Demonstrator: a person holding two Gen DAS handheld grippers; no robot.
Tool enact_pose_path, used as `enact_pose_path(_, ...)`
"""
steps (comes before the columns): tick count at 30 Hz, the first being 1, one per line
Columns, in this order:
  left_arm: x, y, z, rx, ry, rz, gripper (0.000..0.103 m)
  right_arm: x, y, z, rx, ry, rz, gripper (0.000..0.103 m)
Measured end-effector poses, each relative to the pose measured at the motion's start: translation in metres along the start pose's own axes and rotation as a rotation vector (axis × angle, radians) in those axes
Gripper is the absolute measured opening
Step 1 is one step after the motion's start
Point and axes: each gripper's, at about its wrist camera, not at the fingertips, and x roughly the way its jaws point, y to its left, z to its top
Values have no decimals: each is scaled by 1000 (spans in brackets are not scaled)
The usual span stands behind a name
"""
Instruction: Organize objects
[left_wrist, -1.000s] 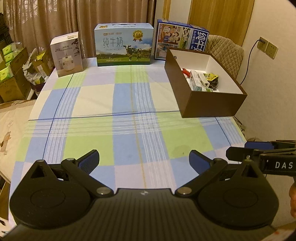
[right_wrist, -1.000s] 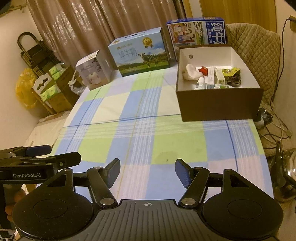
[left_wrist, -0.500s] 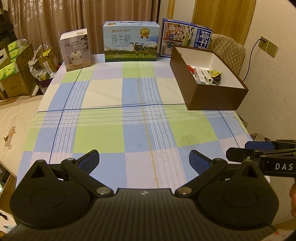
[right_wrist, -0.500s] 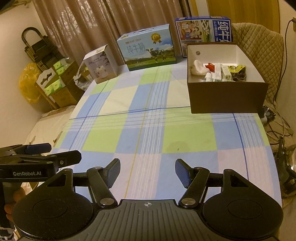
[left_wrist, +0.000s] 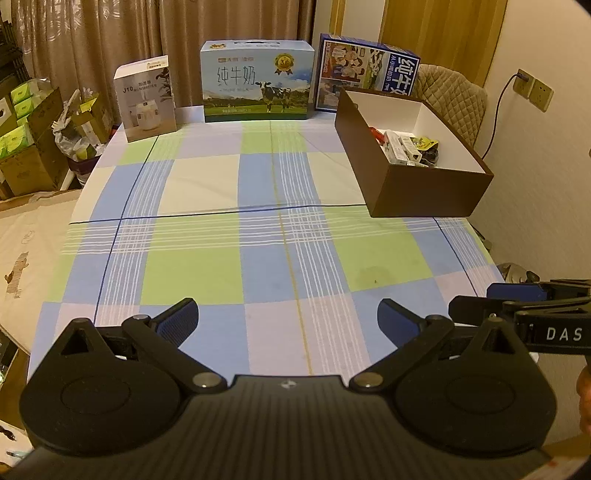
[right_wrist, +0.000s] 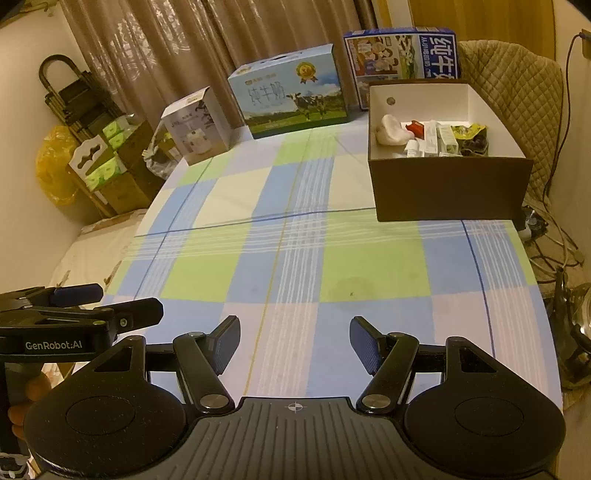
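Observation:
A brown box with a white inside (left_wrist: 424, 192) (right_wrist: 448, 188) stands at the far right of the checked tablecloth (left_wrist: 258, 229). It holds several small items: a white lump (right_wrist: 389, 129), a red piece (right_wrist: 415, 127), white tubes and packs (right_wrist: 432, 138) and a dark snack bag (right_wrist: 471, 138). My left gripper (left_wrist: 288, 319) is open and empty above the near table edge. My right gripper (right_wrist: 293, 341) is open and empty beside it, and shows at the right edge of the left wrist view (left_wrist: 517, 299).
Three cartons stand along the far table edge: a white appliance box (left_wrist: 146, 99), a blue milk carton (left_wrist: 256, 86) and a second milk carton (left_wrist: 365, 68). A quilted chair (right_wrist: 517, 92) stands behind the brown box. Stacked boxes (right_wrist: 107, 166) sit on the floor at left.
Both grippers have pulled back toward the near edge and tilted up, so the box and cartons look farther away. Both stay open and empty.

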Motion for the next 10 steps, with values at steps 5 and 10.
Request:
enact_pose_path(5,7,-3,4,-6,8,2,102,3,-5,4,1,7,2,63)
enact_pose_path(10,13,-7,9,-9,11,6,102,5,-10,7,1,8,2,63)
